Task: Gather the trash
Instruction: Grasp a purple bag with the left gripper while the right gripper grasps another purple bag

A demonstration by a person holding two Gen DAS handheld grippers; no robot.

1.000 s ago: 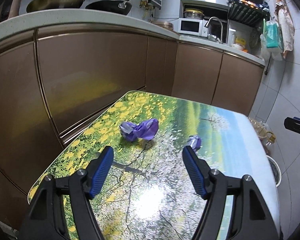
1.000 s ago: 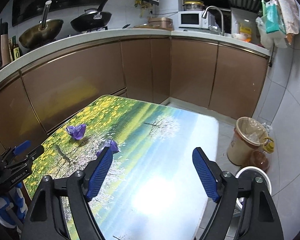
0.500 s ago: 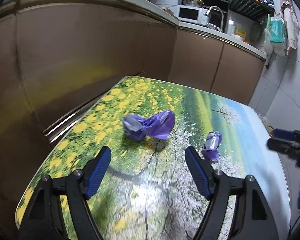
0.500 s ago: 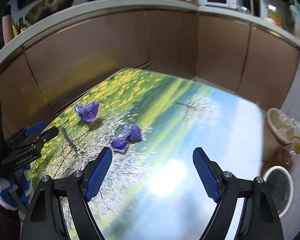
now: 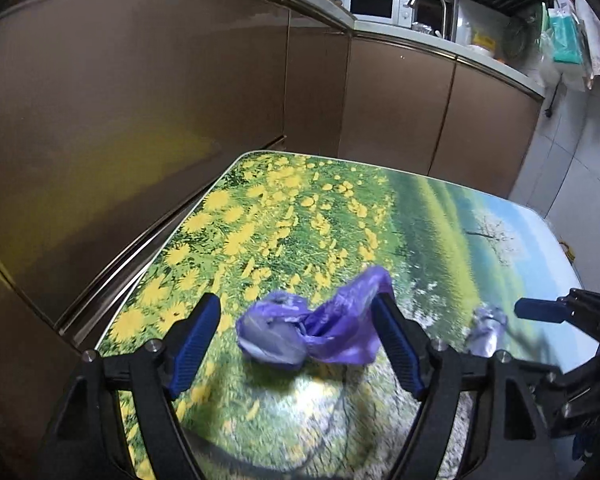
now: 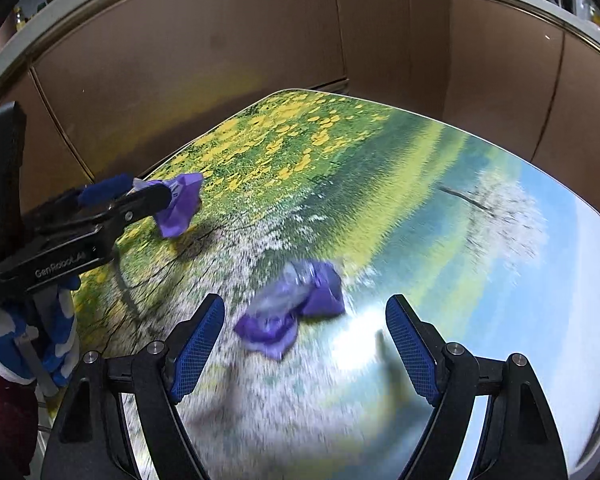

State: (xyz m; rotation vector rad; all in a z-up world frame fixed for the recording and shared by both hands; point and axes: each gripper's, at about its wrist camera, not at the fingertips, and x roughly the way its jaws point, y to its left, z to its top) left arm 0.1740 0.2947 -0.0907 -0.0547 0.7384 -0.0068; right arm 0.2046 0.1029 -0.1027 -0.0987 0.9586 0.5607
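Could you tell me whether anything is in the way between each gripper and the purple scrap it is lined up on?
Nothing visible is. The larger purple wrapper lies on the table between the left gripper fingers; the smaller purple scrap lies just ahead of the open right gripper, bare tabletop between.

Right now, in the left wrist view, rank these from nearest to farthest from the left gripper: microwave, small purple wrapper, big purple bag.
1. Big purple bag, between the left gripper's fingers.
2. Small purple wrapper, on the table to its right.
3. Microwave, on the far counter.

Both grippers (image 5: 296, 340) (image 6: 305, 340) closed in on purple wrappers (image 5: 312, 330).
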